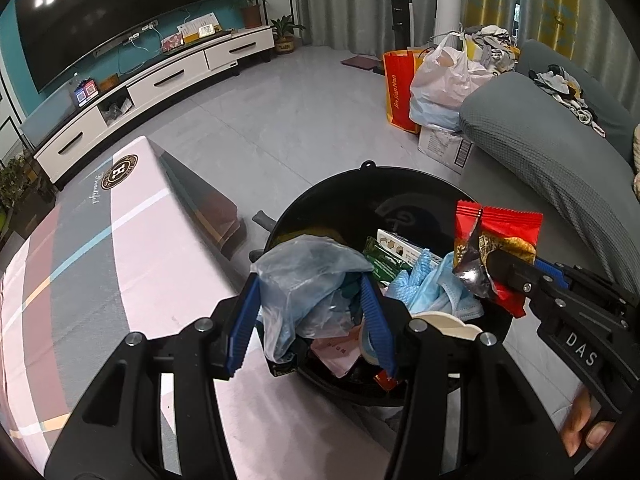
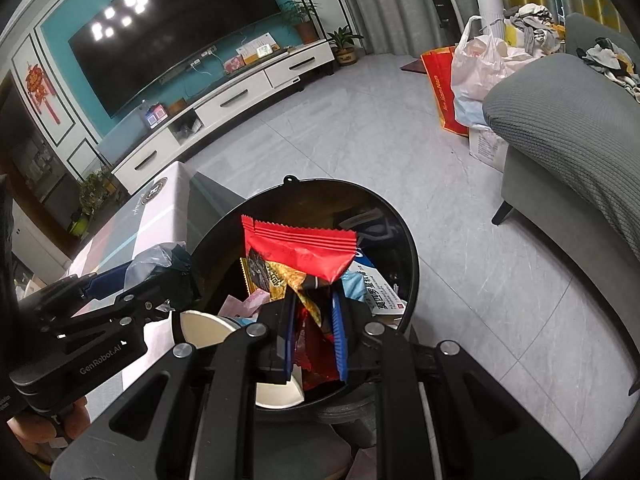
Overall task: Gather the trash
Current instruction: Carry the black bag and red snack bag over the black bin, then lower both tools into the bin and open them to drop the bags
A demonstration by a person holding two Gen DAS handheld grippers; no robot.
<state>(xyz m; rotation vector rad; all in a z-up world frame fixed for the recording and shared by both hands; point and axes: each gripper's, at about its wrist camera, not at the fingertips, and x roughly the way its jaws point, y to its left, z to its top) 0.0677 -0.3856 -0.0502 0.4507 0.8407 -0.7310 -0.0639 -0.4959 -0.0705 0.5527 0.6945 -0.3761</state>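
Note:
A round black trash bin stands between the table and the sofa, holding blue gloves, a face mask, a green packet, a medicine box, pink paper and a paper cup. Over its left rim my left gripper is shut on a crumpled clear plastic bag. Above the bin's right side my right gripper is shut on a red snack wrapper, which sticks up past the fingertips. Each gripper shows in the other's view: the right gripper with the wrapper, the left gripper with the bag.
A low table with a pink and grey cloth touches the bin's left side. A grey sofa stands to the right. Shopping bags and a box sit by the sofa's end. A white TV cabinet lines the far wall across open floor tiles.

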